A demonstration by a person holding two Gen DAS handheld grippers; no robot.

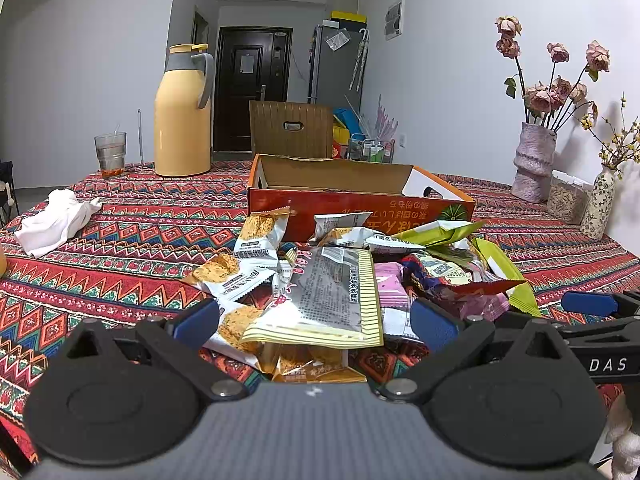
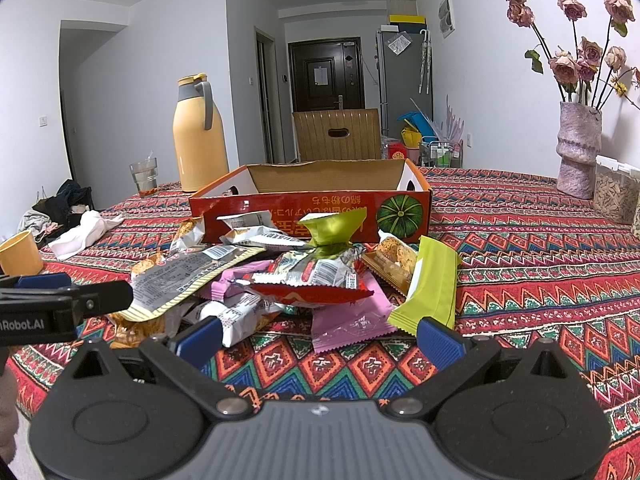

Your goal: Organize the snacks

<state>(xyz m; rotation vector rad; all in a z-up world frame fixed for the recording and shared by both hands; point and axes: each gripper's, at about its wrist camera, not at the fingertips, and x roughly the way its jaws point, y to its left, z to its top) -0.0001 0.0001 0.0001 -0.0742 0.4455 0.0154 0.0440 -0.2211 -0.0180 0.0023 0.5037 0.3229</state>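
Observation:
A heap of snack packets (image 1: 332, 280) (image 2: 296, 276) lies on the patterned tablecloth in front of an open orange cardboard box (image 1: 360, 204) (image 2: 312, 200). My left gripper (image 1: 316, 322) is open, its blue pads on either side of a large silver packet with yellow striped edges (image 1: 328, 300). My right gripper (image 2: 320, 334) is open too, low over the cloth just short of a pink packet (image 2: 348, 320) and a lime-green packet (image 2: 430, 284). The left gripper's fingers (image 2: 68, 296) show at the left edge of the right wrist view.
A yellow thermos jug (image 1: 184, 112) (image 2: 200, 136) and a glass (image 1: 111, 154) stand at the back left. A crumpled white cloth (image 1: 56, 220) lies left. A vase of dried roses (image 1: 534, 160) (image 2: 580, 148) and a clear jar (image 2: 616, 192) stand right. A yellow cup (image 2: 20, 258) sits far left.

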